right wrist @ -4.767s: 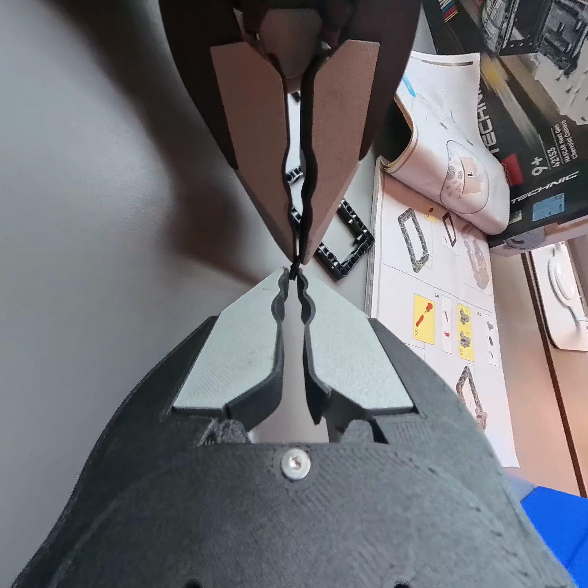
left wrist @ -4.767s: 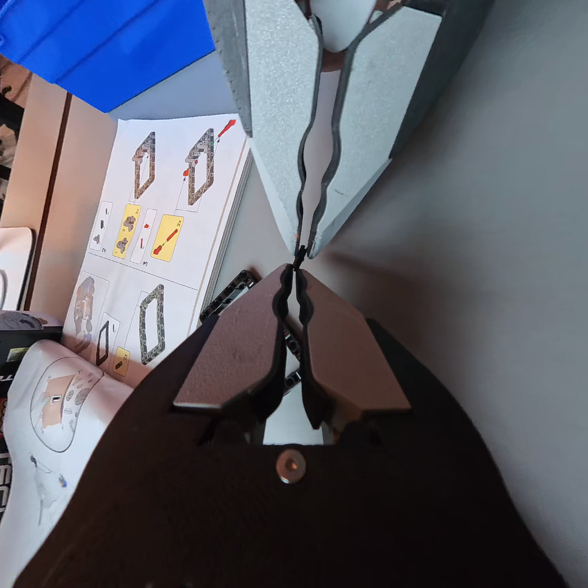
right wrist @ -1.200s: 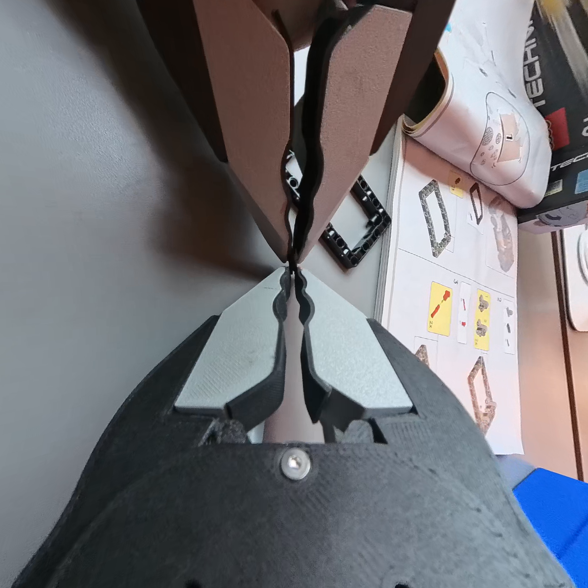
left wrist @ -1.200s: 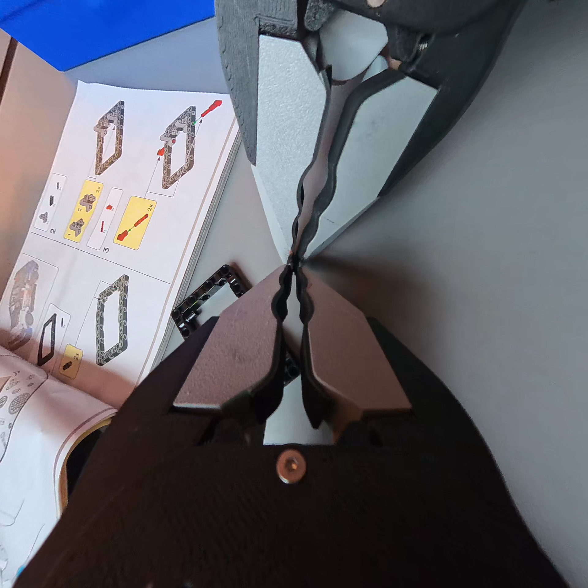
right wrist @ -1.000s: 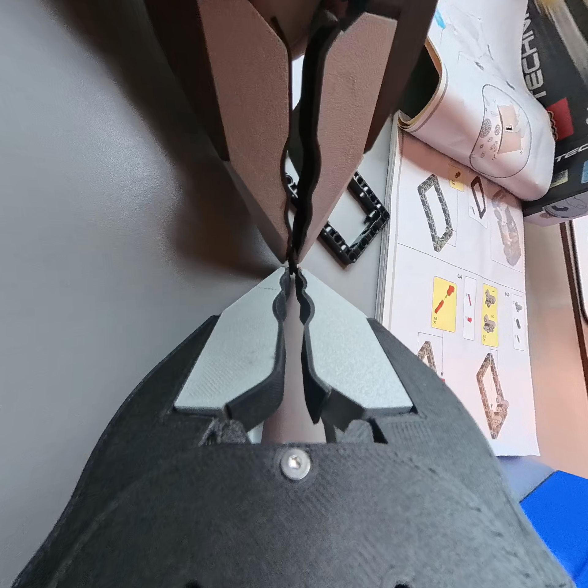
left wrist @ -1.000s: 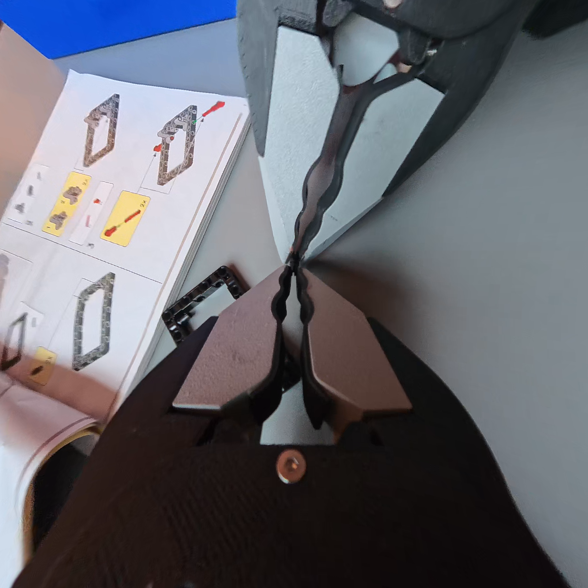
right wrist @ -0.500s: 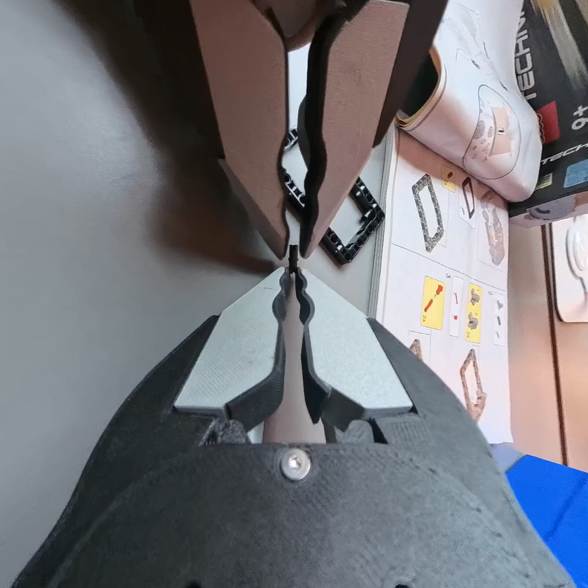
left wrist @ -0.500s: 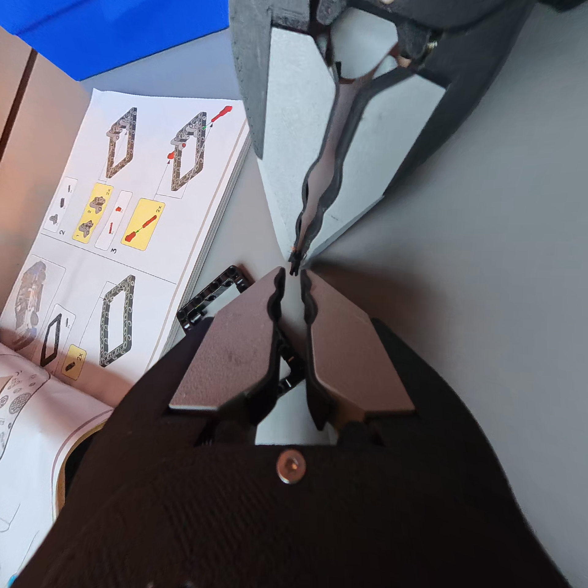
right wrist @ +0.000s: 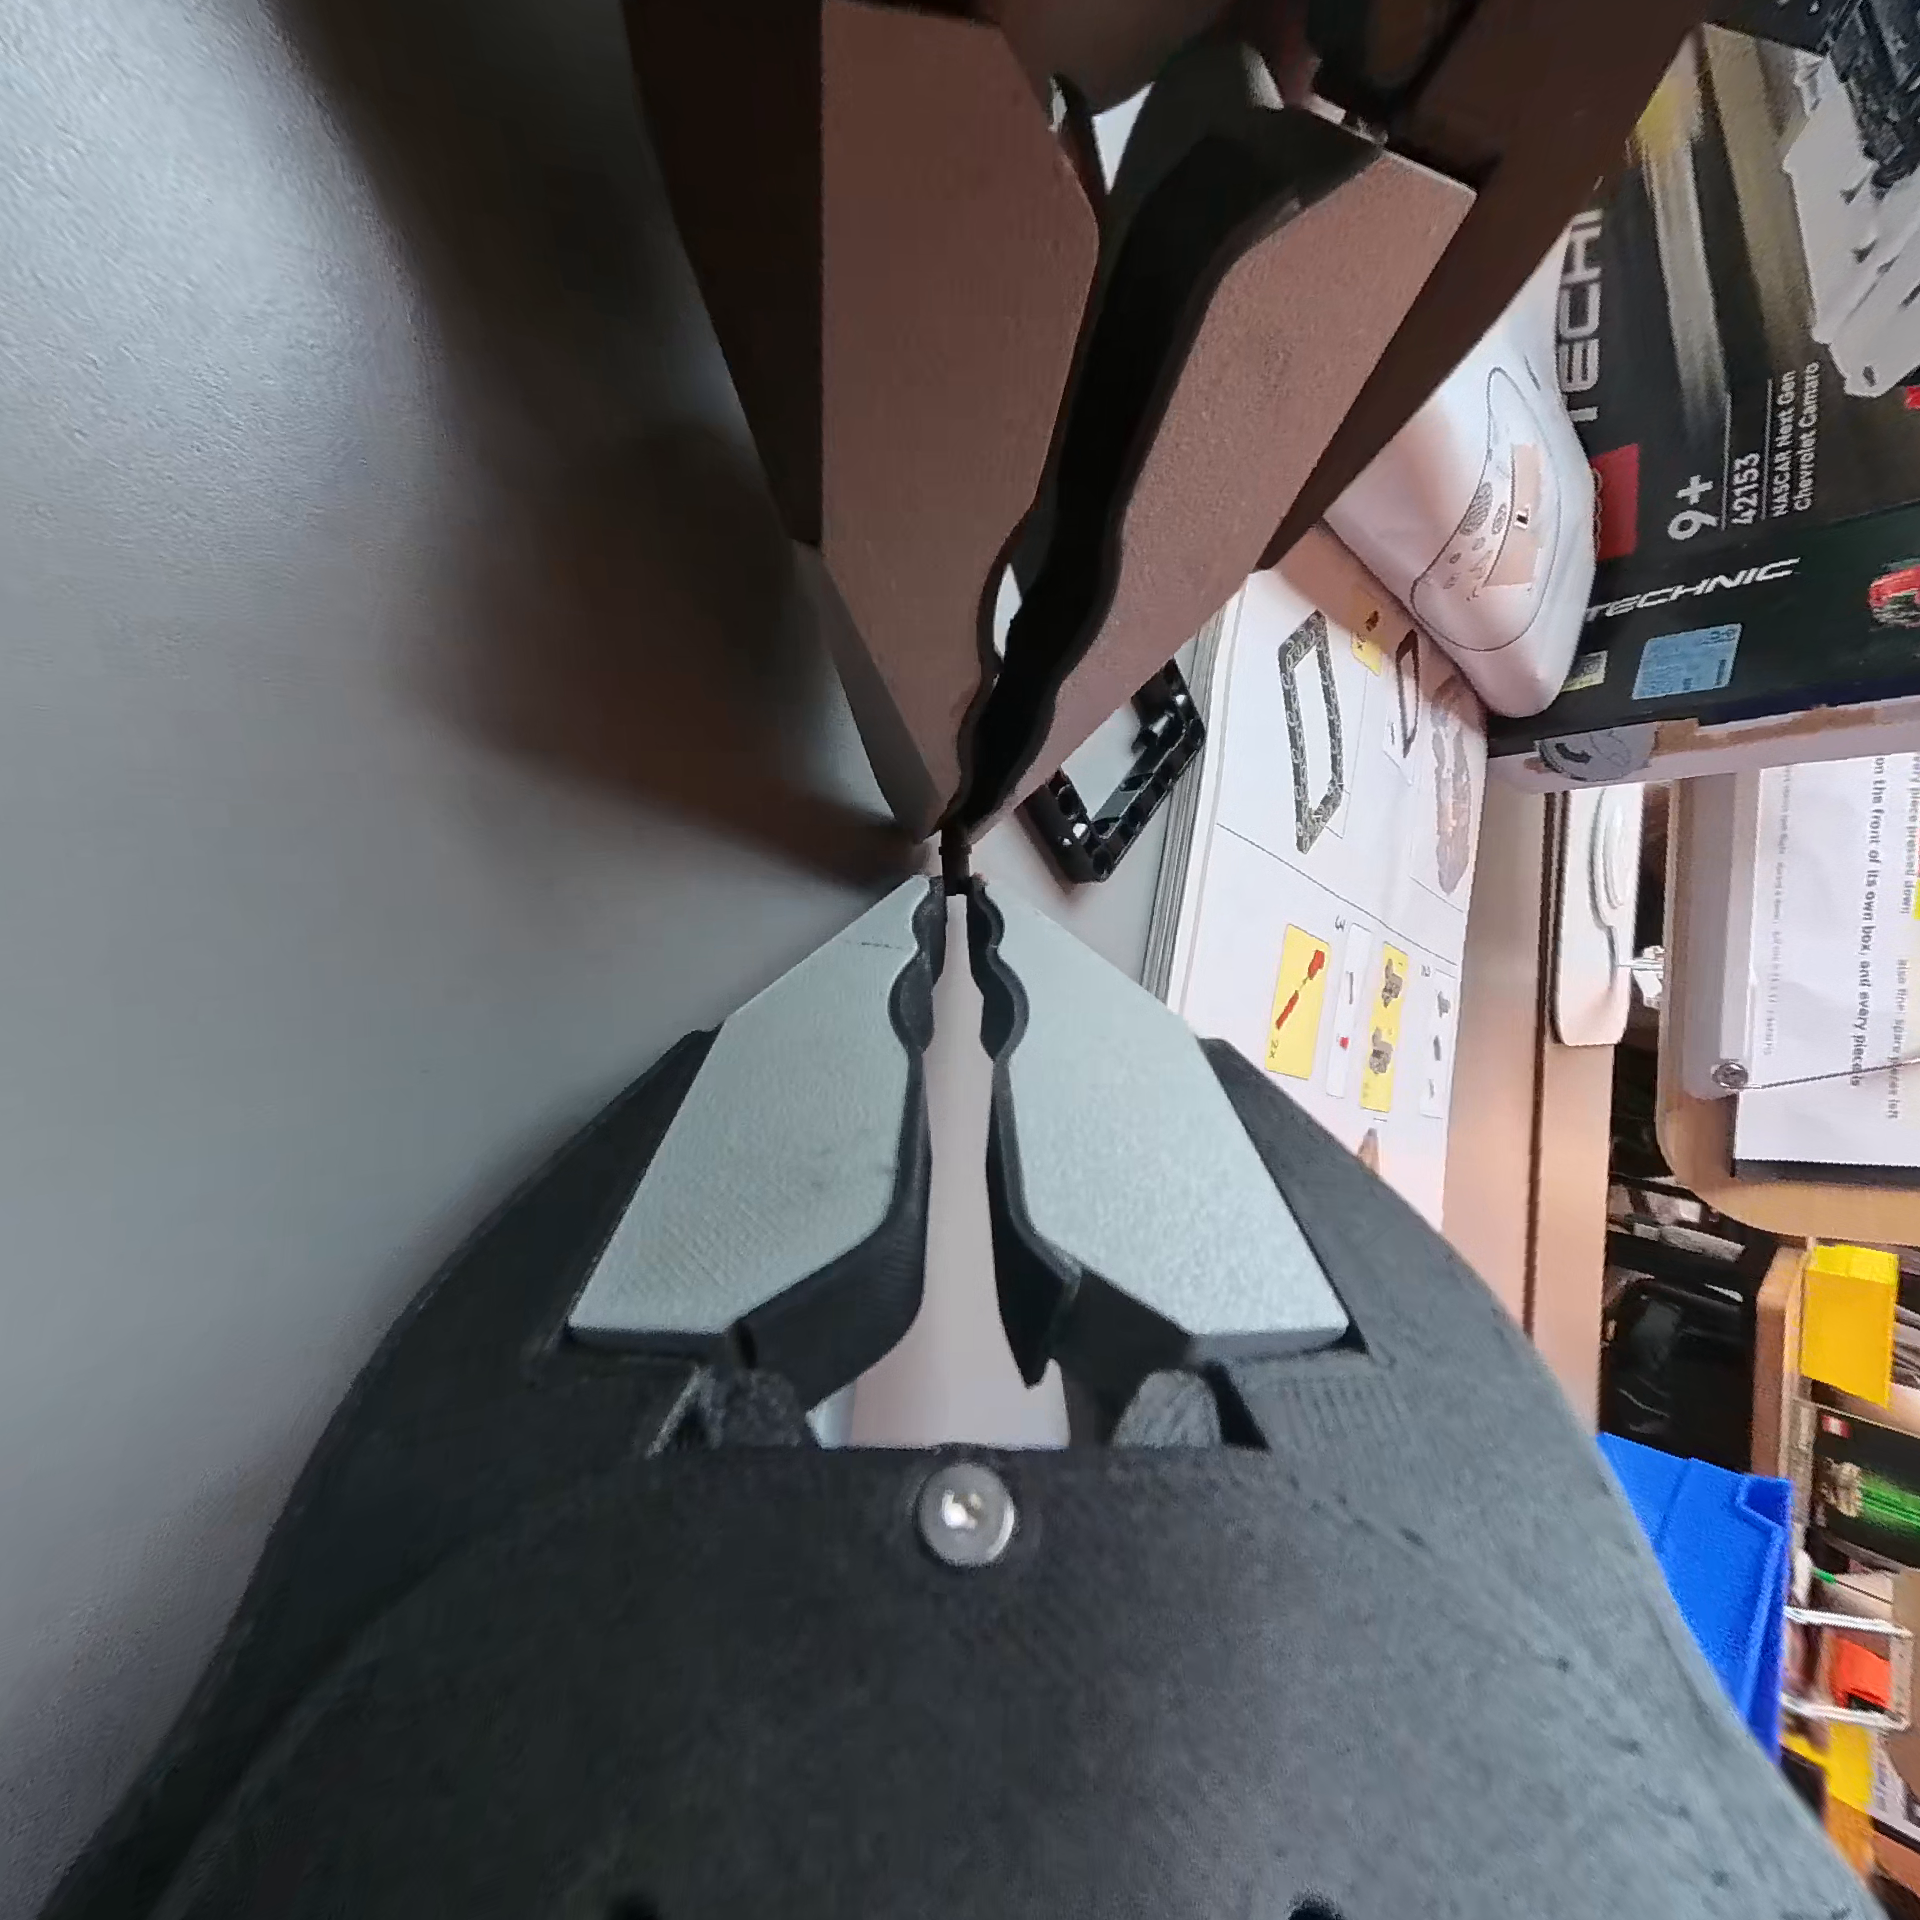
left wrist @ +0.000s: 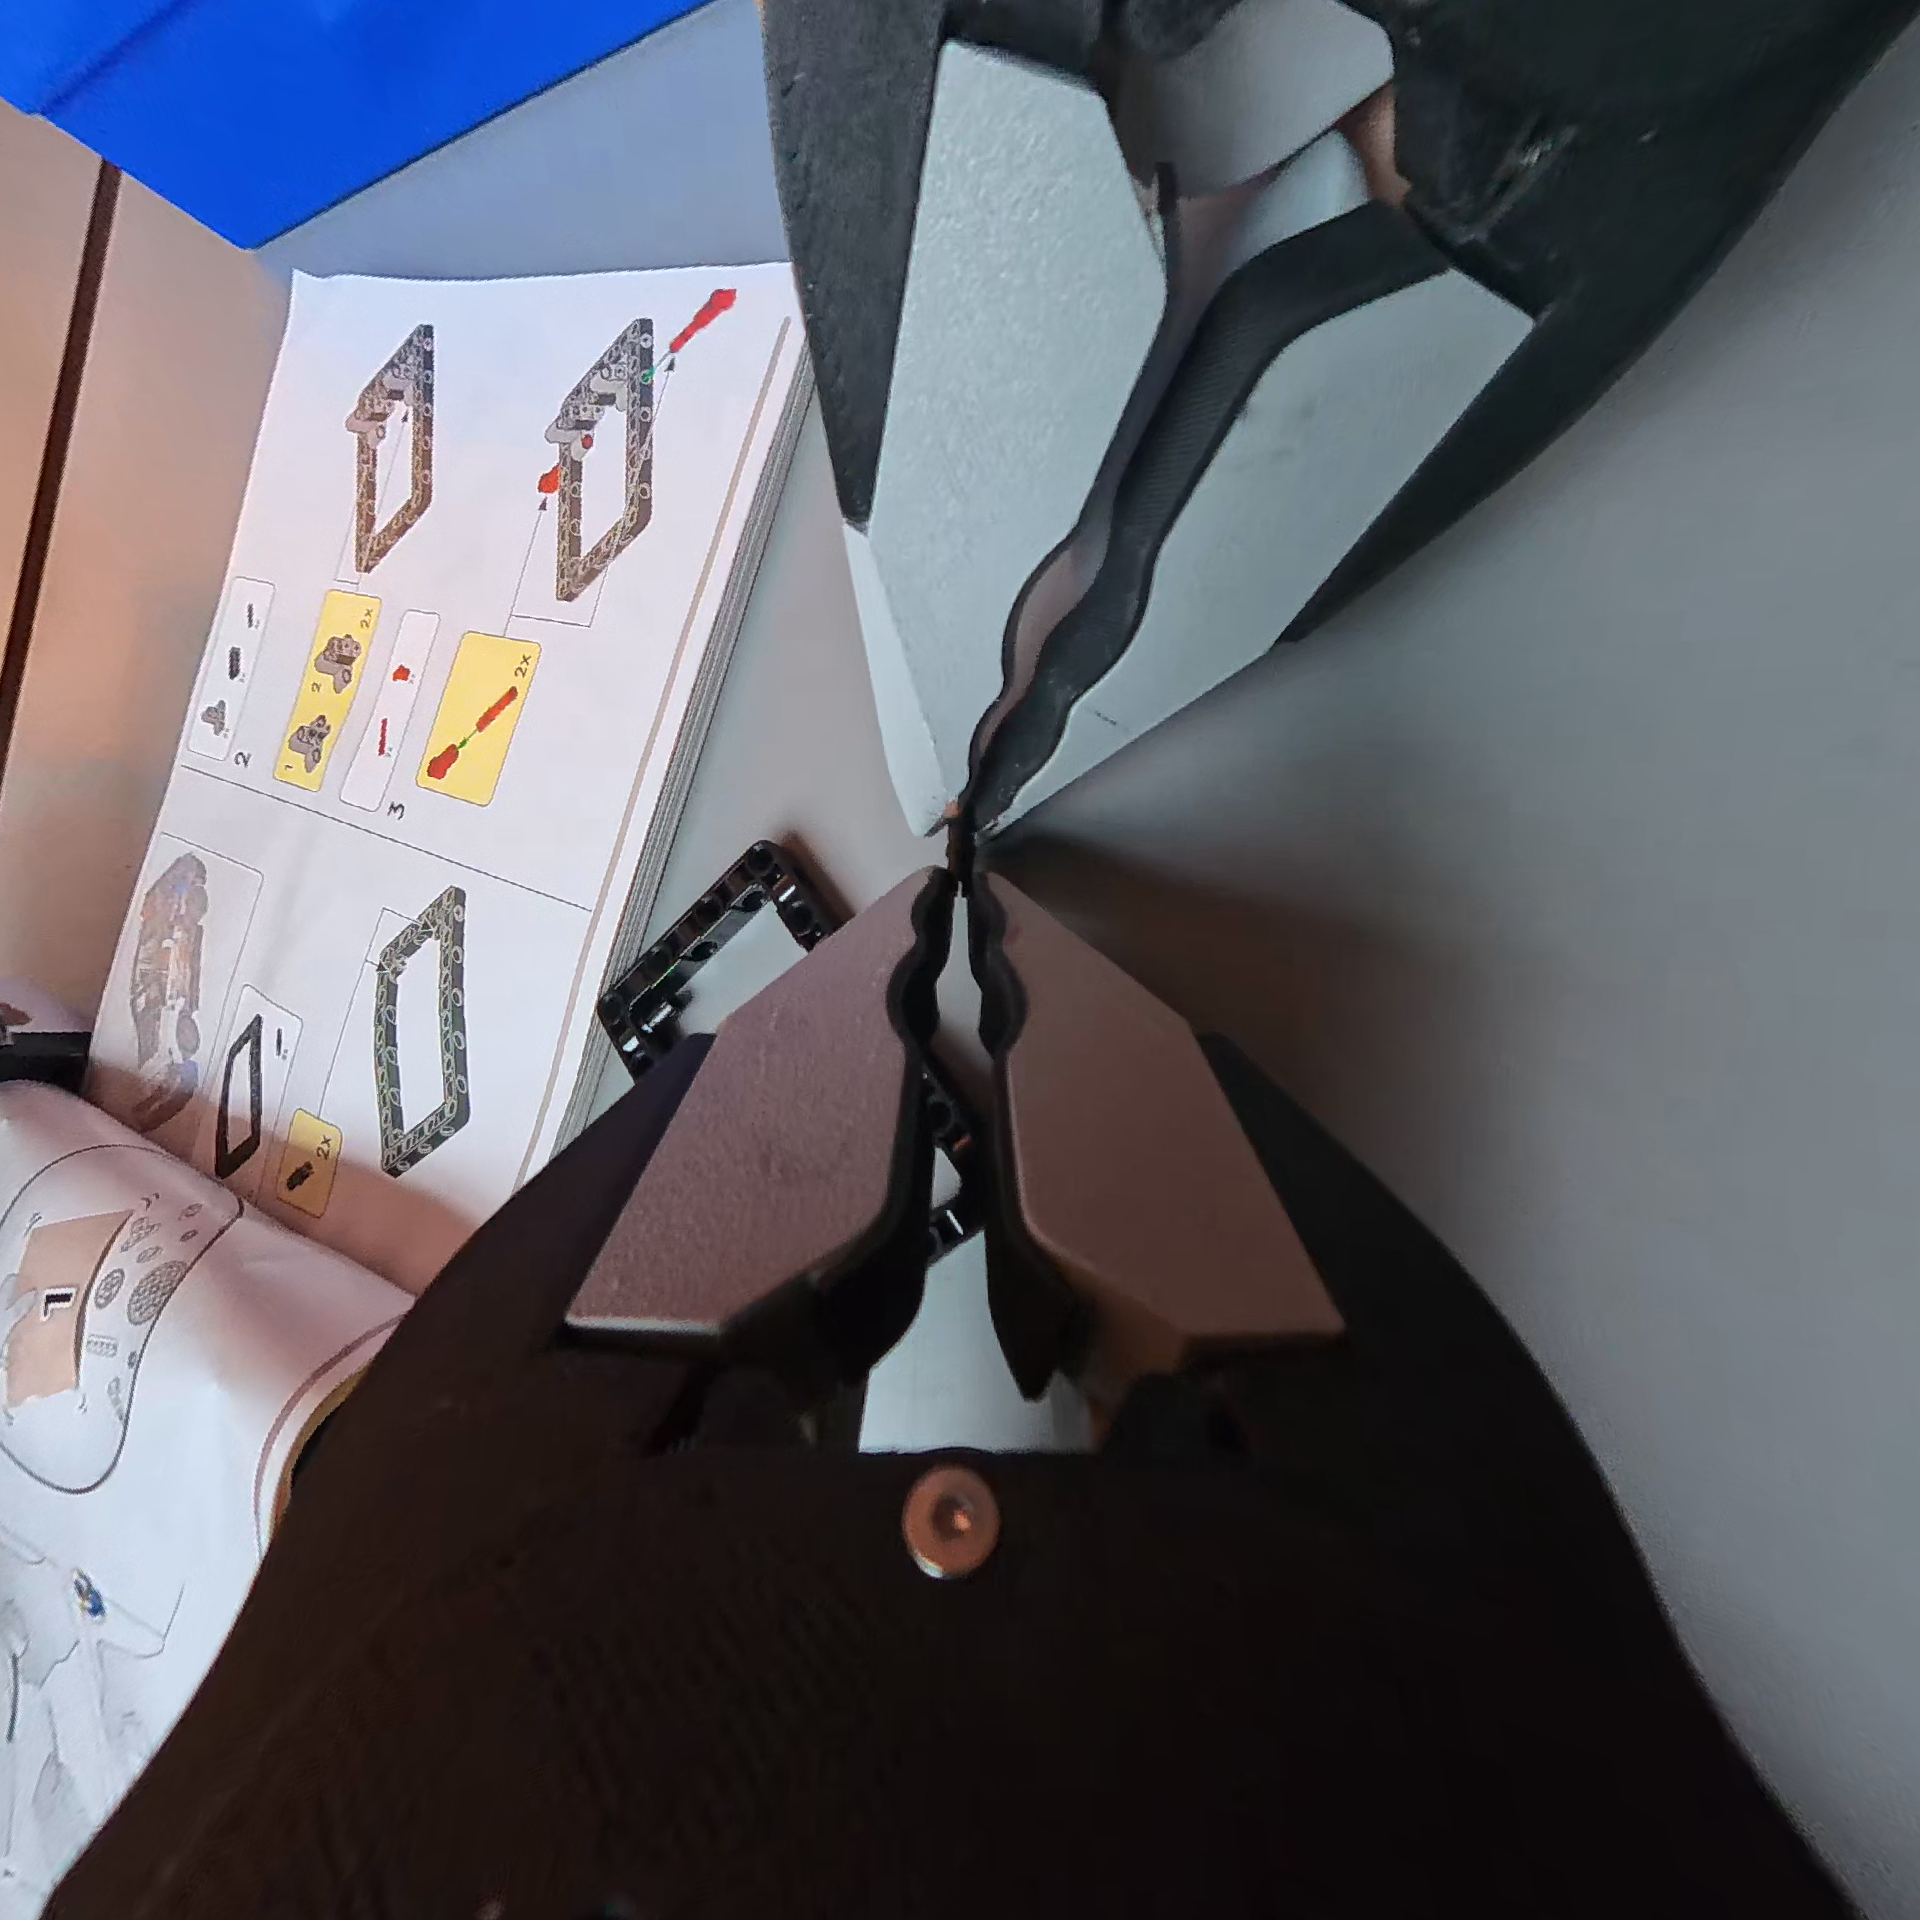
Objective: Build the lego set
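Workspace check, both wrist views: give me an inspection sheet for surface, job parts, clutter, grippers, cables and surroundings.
Surface: grey table, mostly bare on the side away from the booklet.
Job's things: black frame piece flat on the table beside the open instruction booklet; tiny black pin between the two gripper tips.
Clutter: set box with a white parts bag against it; blue bin.
Grippers: left gripper and right gripper tip to tip, both shut on the pin.
Cables: nothing seen.
Surroundings: shelving with bins and a printed sheet beyond the table.
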The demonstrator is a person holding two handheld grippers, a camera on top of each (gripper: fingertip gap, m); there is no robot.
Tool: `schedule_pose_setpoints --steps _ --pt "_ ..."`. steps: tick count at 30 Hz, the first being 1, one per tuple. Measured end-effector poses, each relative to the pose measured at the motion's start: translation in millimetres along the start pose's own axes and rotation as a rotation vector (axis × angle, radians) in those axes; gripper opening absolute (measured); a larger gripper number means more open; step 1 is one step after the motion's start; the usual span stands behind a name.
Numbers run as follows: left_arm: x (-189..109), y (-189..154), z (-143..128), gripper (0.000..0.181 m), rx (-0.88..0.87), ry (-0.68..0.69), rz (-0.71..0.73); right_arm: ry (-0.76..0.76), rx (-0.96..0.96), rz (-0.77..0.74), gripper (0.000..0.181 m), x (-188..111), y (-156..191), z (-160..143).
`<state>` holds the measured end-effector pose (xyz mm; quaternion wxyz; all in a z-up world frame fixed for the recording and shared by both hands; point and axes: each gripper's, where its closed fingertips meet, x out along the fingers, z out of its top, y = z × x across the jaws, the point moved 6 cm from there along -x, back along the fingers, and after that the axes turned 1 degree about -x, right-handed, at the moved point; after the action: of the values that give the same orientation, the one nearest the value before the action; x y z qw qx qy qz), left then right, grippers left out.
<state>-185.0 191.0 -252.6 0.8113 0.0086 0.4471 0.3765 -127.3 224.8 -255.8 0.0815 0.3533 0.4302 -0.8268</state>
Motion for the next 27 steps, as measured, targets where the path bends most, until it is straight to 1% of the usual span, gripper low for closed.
schedule_pose_setpoints --steps 8,12,18,20,22,24,26,27 --pt "0.2 -1.9 1.1 0.001 0.026 0.012 0.012 -0.03 0.019 0.02 0.001 -1.8 1.0 -0.9" --pt "1.5 -0.5 1.7 0.001 0.024 0.011 0.021 -0.02 -0.01 -0.008 0.001 -1.0 0.6 -2.2" --pt "1.9 -1.7 3.2 0.001 0.034 0.011 0.021 -0.014 -0.003 0.008 0.0 -2.3 0.9 -3.9" --pt "1.0 1.1 1.4 0.002 0.01 0.002 -0.003 -0.039 0.037 0.02 0.0 -0.6 -0.6 -3.3" --pt "-3.1 5.9 -0.1 0.001 -0.04 -0.001 -0.031 -0.102 0.091 0.025 0.0 1.6 -4.1 -2.0" --pt "-8.5 9.7 -0.4 0.002 -0.052 -0.024 -0.049 -0.165 0.145 0.029 0.003 1.2 -7.8 -0.7" --pt "-15.3 18.1 -5.2 0.001 -0.035 -0.002 -0.015 -0.144 0.203 0.02 0.007 1.0 -14.4 -8.1" --pt "-18.9 26.3 -9.3 0.002 -0.034 0.014 0.032 -0.117 0.236 0.012 0.009 1.7 -18.0 -14.9"
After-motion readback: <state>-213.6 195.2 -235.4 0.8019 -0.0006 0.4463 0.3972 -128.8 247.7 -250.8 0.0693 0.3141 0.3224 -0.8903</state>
